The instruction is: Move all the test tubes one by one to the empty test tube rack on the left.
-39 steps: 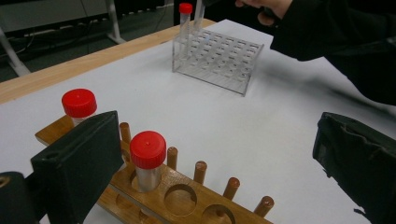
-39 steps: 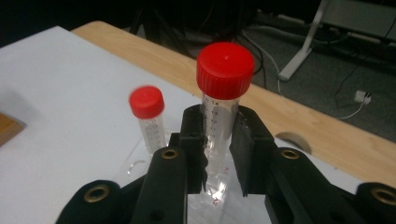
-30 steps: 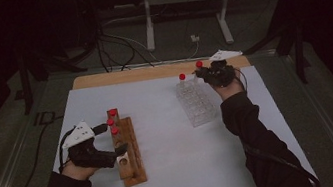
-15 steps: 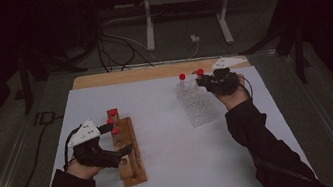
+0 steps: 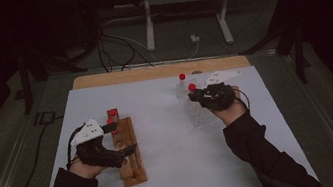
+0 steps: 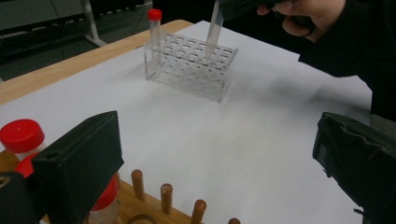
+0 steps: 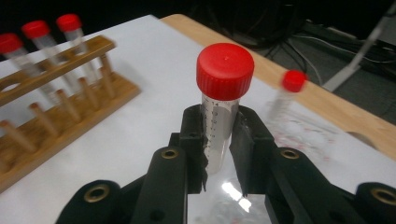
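My right gripper (image 7: 219, 135) is shut on a clear tube with a red cap (image 7: 224, 88), held upright. In the high view that gripper (image 5: 199, 96) hangs over the clear plastic rack (image 5: 198, 114), and the left gripper view shows the held tube's tip (image 6: 211, 39) just above the rack's holes. One red-capped tube (image 5: 182, 77) stands in the rack's far corner. My left gripper (image 5: 122, 137) rests open by the wooden rack (image 5: 131, 165), which holds several red-capped tubes (image 5: 112, 114). Its jaws (image 6: 215, 172) stand wide apart with nothing between them.
A white sheet (image 5: 177, 173) covers the table, with a strip of bare wood (image 5: 151, 72) along the far edge. Upright pegs (image 6: 166, 198) line the wooden rack. Cables and a metal stand (image 5: 180, 0) lie on the floor beyond the table.
My right gripper has carried the tube from the rack's far end toward the person, over the clear rack. The left hand has stayed by the wooden rack.
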`<state>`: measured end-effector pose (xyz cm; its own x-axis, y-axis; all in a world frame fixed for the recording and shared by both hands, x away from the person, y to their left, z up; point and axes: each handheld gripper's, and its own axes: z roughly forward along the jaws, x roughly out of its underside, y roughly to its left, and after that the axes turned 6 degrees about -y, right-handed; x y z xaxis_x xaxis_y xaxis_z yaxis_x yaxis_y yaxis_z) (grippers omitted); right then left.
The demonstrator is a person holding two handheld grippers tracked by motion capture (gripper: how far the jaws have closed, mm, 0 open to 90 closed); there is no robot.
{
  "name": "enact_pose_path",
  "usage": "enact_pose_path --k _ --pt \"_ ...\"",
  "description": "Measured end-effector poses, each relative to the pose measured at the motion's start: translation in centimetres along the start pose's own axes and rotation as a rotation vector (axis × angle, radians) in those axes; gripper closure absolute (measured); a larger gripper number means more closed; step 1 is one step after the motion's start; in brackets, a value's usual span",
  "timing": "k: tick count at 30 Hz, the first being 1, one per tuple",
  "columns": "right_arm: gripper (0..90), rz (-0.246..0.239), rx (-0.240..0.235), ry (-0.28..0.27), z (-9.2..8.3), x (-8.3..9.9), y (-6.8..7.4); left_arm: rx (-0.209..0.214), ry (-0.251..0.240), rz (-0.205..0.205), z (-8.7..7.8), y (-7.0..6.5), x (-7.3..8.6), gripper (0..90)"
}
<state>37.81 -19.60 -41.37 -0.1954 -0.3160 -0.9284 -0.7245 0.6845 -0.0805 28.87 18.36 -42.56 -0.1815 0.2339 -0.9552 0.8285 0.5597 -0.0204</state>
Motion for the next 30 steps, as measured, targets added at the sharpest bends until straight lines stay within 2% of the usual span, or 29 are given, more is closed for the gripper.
enact_pose_path --k 13,21,30 --pt "75.3 -0.034 -0.108 0.027 0.6 1.5 3.8 0.026 0.011 0.001 1.0 -0.6 -0.2 2.3" --pt "75.2 -0.053 -0.172 0.045 0.9 2.7 6.4 0.058 0.028 0.018 1.9 -1.1 -0.2 2.3" --pt "75.3 -0.077 -0.223 0.059 1.1 3.2 8.4 0.106 0.033 0.046 3.1 -2.0 -0.7 5.0"
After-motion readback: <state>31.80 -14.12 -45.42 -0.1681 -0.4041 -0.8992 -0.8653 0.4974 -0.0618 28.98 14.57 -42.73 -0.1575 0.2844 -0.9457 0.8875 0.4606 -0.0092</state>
